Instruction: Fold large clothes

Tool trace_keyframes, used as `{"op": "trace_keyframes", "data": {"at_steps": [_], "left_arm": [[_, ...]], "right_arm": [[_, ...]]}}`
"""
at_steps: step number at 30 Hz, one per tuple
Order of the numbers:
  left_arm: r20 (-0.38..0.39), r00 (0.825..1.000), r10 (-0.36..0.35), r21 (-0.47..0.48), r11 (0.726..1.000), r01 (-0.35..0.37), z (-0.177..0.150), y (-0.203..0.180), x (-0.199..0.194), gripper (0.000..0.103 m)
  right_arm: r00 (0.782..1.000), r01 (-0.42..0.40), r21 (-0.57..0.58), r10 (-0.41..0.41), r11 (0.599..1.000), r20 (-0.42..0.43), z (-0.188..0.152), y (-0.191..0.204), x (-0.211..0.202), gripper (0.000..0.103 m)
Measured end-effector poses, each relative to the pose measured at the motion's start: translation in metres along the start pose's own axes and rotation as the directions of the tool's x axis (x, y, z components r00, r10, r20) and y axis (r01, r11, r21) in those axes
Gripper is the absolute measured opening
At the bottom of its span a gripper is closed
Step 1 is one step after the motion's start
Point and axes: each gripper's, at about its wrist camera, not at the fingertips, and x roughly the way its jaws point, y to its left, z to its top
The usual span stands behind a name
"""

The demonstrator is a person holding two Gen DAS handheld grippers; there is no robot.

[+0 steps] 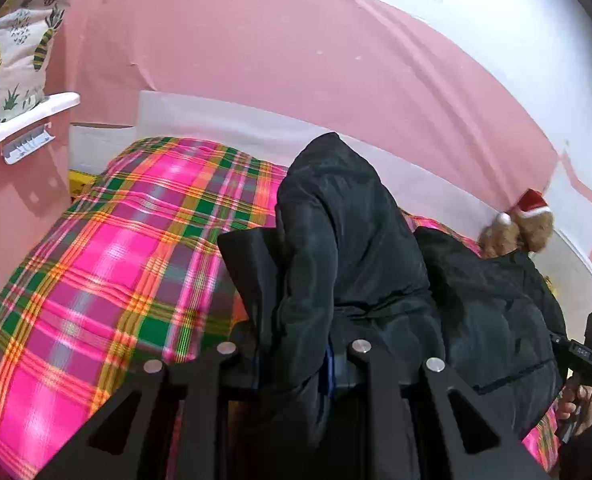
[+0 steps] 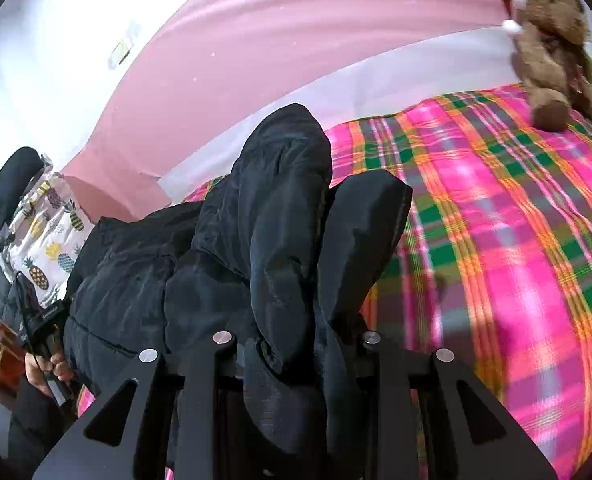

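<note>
Nearest to me, my left claw (image 1: 296, 264) is clamped on a thick fold of the black puffer jacket (image 1: 476, 300). One black finger (image 1: 251, 264) shows on the left of the fold; the other is buried under the fabric, which bunches up between them and rises in a hump past the tips. My right claw (image 2: 320, 240) grips the jacket in the same way: one padded finger (image 2: 368, 232) stands out on the right of the cloth and the other is covered by it, with the quilted fabric heaped over and hanging down across the claw's frame.

Between the two claws the rest of the jacket sags in a dark mass onto the bed, so the garment is held up at two points while its body rests on the plaid bedcover (image 1: 107, 264). At the far edge of each wrist view I see my other hand around its claw handle: the right hand (image 1: 576, 404) and the left hand (image 2: 43, 368).

Further back, a brown teddy bear (image 2: 556, 40) in a red Santa hat sits on the bedcover near the wall, apart from the jacket. A pineapple-print cloth (image 1: 15, 40) hangs at the left side by a white shelf (image 1: 23, 120). Behind everything is a pink wall covering (image 1: 275, 48).
</note>
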Motion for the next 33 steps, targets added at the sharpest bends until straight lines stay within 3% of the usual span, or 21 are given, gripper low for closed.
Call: {"op": "trace_keyframes", "data": {"at_steps": [6, 8, 10, 15, 19, 23, 26, 30, 33], "left_arm": [[-0.065, 0.995, 0.074, -0.019, 0.997, -0.076, -0.006, 0.040, 0.067, 0.023], [-0.122, 0.985, 0.122, -0.029, 0.992, -0.127, -0.024, 0.054, 0.098, 0.026], [-0.141, 0.983, 0.119, -0.070, 0.989, -0.130, -0.042, 0.071, 0.118, 0.029], [-0.130, 0.986, 0.104, -0.105, 0.987, -0.118, -0.045, 0.076, 0.115, 0.039], [-0.137, 0.985, 0.107, -0.158, 0.979, -0.129, -0.034, 0.084, 0.096, 0.047], [-0.026, 0.980, 0.195, -0.107, 0.975, -0.197, -0.018, 0.076, 0.058, 0.045], [0.027, 0.984, 0.176, -0.091, 0.981, -0.173, -0.008, 0.062, 0.045, 0.045], [-0.017, 0.988, 0.155, 0.002, 0.988, -0.155, -0.011, 0.040, 0.073, 0.045], [-0.092, 0.974, 0.208, 0.032, 0.978, -0.206, -0.028, 0.039, 0.108, 0.045]], "right_arm": [[0.994, 0.030, 0.009, -0.029, 0.999, -0.103, -0.007, -0.010, 0.086, 0.030], [0.985, 0.080, 0.030, -0.074, 0.996, -0.159, -0.021, -0.025, 0.117, 0.038], [0.984, 0.071, 0.074, -0.058, 0.995, -0.168, -0.027, -0.039, 0.127, 0.047], [0.978, 0.108, 0.065, -0.094, 0.992, -0.187, -0.025, -0.037, 0.125, 0.058], [0.980, 0.123, 0.094, -0.105, 0.988, -0.170, -0.021, -0.034, 0.098, 0.063], [0.978, 0.198, 0.036, -0.195, 0.980, -0.078, -0.007, -0.012, 0.065, 0.063], [0.975, 0.223, -0.037, -0.223, 0.974, 0.009, -0.002, 0.014, 0.047, 0.063], [0.965, 0.247, -0.157, -0.257, 0.956, -0.044, -0.008, 0.042, 0.078, 0.063], [0.943, 0.288, -0.196, -0.313, 0.937, -0.114, -0.021, 0.036, 0.113, 0.063]]}}
